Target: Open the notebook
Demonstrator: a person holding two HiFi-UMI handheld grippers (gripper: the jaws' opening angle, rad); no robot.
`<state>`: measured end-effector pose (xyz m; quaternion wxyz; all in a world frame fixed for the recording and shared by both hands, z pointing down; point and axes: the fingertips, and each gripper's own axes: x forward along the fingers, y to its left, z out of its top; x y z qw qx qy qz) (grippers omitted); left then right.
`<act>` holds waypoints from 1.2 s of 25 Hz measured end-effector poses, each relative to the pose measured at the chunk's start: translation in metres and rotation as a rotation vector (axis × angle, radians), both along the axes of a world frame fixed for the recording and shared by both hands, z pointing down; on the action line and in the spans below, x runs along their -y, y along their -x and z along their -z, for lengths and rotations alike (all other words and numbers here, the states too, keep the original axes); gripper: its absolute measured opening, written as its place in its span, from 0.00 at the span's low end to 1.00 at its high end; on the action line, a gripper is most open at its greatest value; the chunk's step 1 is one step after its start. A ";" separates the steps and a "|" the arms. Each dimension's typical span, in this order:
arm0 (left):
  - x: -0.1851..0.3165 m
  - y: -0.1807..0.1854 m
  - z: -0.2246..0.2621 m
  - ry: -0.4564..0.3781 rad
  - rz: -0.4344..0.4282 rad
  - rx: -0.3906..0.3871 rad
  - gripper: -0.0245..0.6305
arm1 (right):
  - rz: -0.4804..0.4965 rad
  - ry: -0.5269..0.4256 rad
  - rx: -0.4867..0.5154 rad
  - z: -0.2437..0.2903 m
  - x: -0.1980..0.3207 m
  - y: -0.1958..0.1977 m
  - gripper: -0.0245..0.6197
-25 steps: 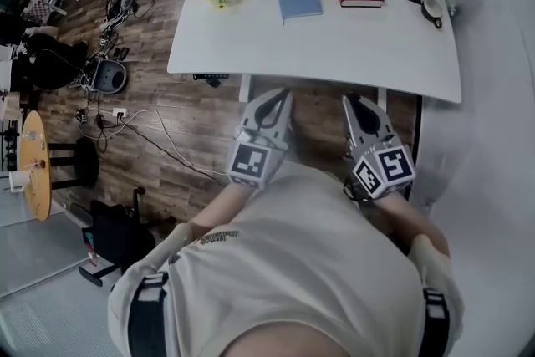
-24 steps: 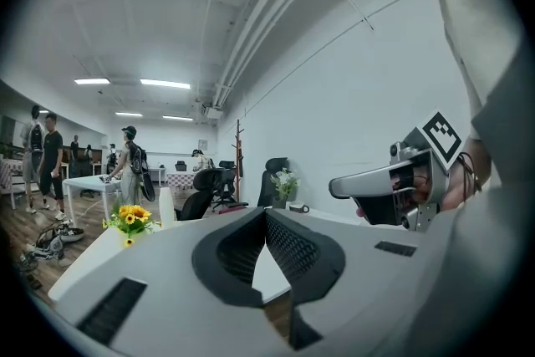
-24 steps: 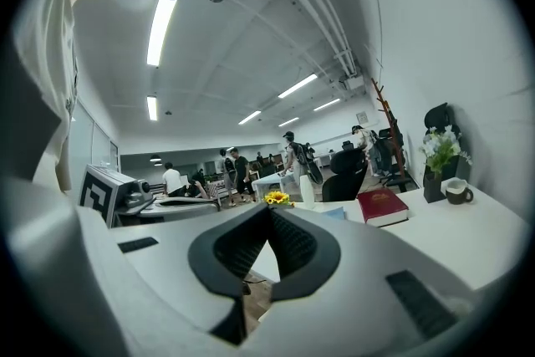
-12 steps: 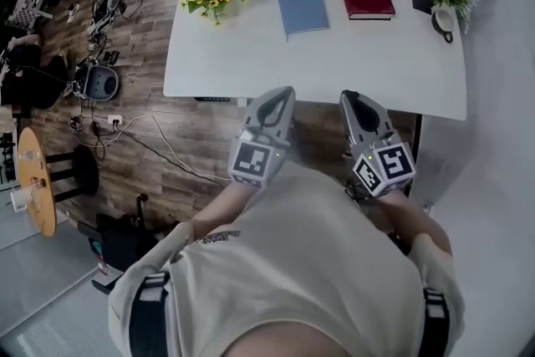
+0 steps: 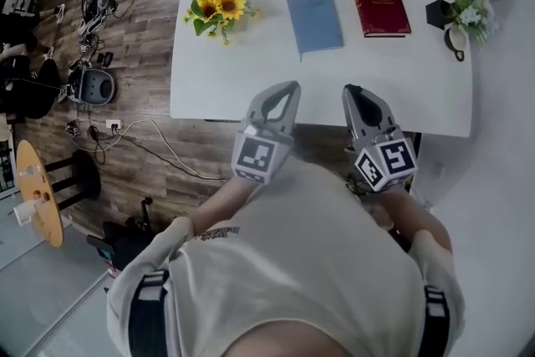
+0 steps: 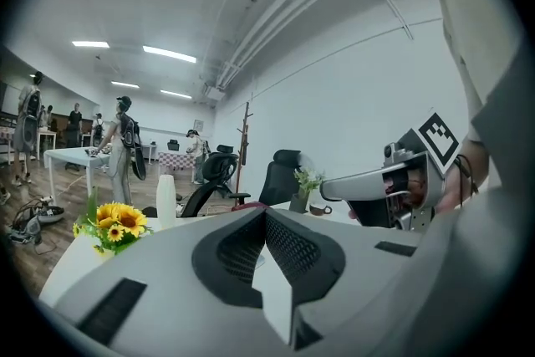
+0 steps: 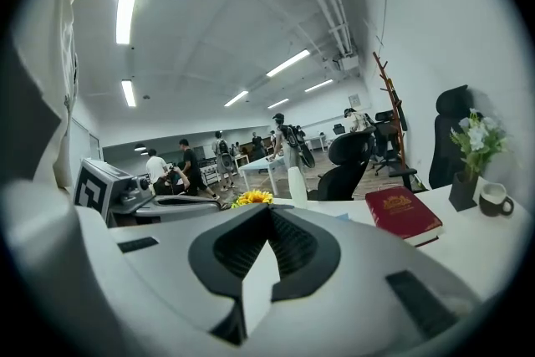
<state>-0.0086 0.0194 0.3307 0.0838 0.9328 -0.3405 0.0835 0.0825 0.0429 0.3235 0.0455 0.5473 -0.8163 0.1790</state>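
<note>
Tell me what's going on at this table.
A person stands at the near edge of a white table, a two-jaw gripper in each hand. The left gripper and right gripper are both shut and empty, near that edge, touching nothing. The flat blue notebook lies closed farther across, between yellow sunflowers and a dark red hardcover book. Opening has not begun.
</note>
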 end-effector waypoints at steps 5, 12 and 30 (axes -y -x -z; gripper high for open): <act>0.040 0.005 0.006 0.000 -0.038 -0.014 0.04 | -0.027 0.008 -0.018 0.005 0.045 0.006 0.04; 0.079 0.003 0.009 0.009 -0.057 -0.013 0.04 | -0.060 0.021 -0.033 0.006 0.080 -0.001 0.04; 0.114 -0.030 -0.007 0.067 0.008 0.019 0.04 | 0.009 0.080 0.023 -0.018 0.124 -0.026 0.04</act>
